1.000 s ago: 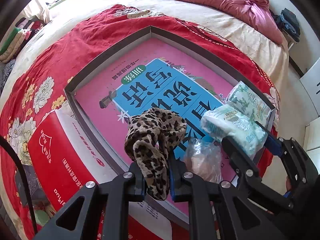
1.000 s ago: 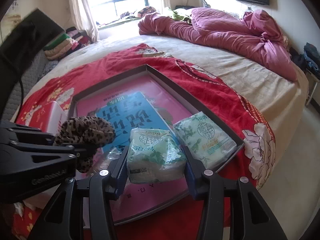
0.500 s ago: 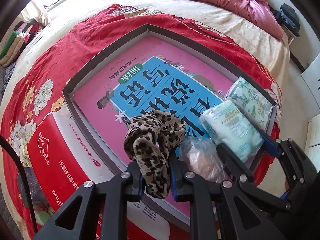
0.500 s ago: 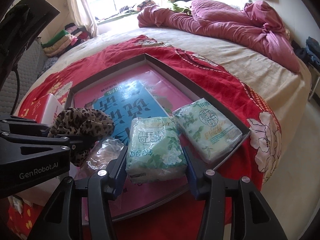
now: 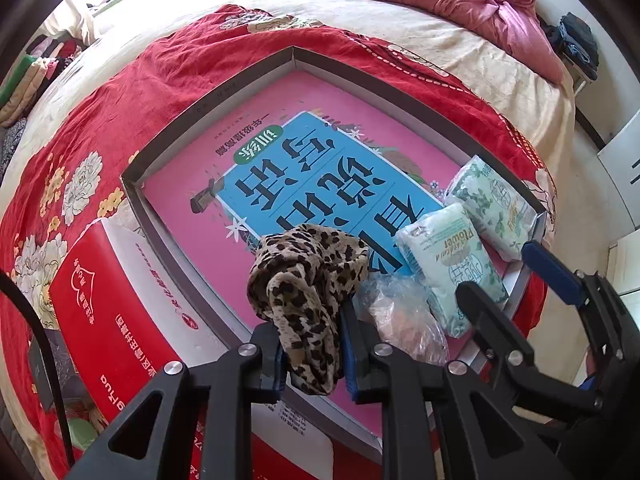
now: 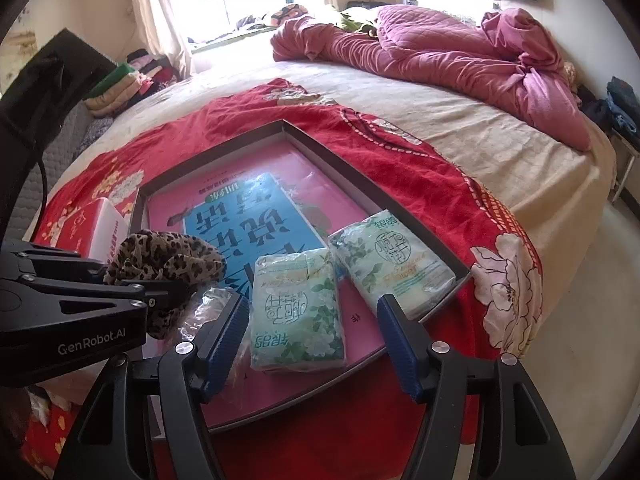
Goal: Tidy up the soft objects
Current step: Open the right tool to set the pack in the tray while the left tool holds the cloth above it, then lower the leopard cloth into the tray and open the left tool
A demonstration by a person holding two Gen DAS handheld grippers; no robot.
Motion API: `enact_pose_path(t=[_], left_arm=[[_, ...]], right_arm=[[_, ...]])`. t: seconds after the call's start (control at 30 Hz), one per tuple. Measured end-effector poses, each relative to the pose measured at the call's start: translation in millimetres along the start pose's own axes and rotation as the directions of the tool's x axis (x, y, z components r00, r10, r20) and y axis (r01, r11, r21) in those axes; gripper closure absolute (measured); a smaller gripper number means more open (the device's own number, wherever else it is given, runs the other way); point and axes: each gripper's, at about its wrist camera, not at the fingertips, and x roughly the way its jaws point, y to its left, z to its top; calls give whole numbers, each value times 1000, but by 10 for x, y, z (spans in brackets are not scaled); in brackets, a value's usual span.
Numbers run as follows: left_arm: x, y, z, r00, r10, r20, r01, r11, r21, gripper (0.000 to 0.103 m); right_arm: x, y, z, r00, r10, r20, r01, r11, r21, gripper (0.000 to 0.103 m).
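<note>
My left gripper [image 5: 312, 354] is shut on a leopard-print cloth [image 5: 308, 280], held above the near edge of a shallow grey box [image 5: 296, 56] with a pink and blue printed floor. The cloth also shows in the right wrist view [image 6: 164, 260]. My right gripper [image 6: 312, 332] is open, its blue pads [image 6: 224, 336] apart on either side of a green-and-white tissue pack [image 6: 298, 312] lying in the box. A second tissue pack [image 6: 394, 262] lies beside it in the box's right corner. A crumpled clear plastic bag [image 5: 404, 320] lies between cloth and packs.
The box sits on a red floral blanket [image 5: 120, 104] over a beige bed. A red-and-white carton [image 5: 120, 320] lies left of the box. A pink quilt [image 6: 440, 52] is bunched at the far side. Folded clothes [image 6: 120, 84] are stacked at the far left.
My right gripper has opened and let go of the tissue pack, which now lies in the box beside the other pack. My left gripper still holds the leopard cloth, barely moved.
</note>
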Motion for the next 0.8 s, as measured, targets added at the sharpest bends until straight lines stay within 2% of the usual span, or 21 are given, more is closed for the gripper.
enact_pose_path(t=[0.23, 0.6, 0.67, 0.8], left_arm=[[-12, -20, -15, 1000, -18, -1, 18, 1000, 6, 74], [-55, 5, -59, 1000, -30, -5, 30, 999, -11, 64], [-85, 19, -67, 999, -32, 5, 32, 999, -17, 61], [-169, 52, -74, 999, -34, 28, 35, 999, -31, 44]], right_arm=[[-24, -65, 1, 997, -77, -2, 77, 997, -19, 33], [-94, -75, 21, 995, -96, 20, 97, 994, -46, 28], [-103, -84, 28, 995, -99, 19, 100, 994, -41, 28], [-137, -85, 34, 994, -102, 26, 103, 994, -40, 28]])
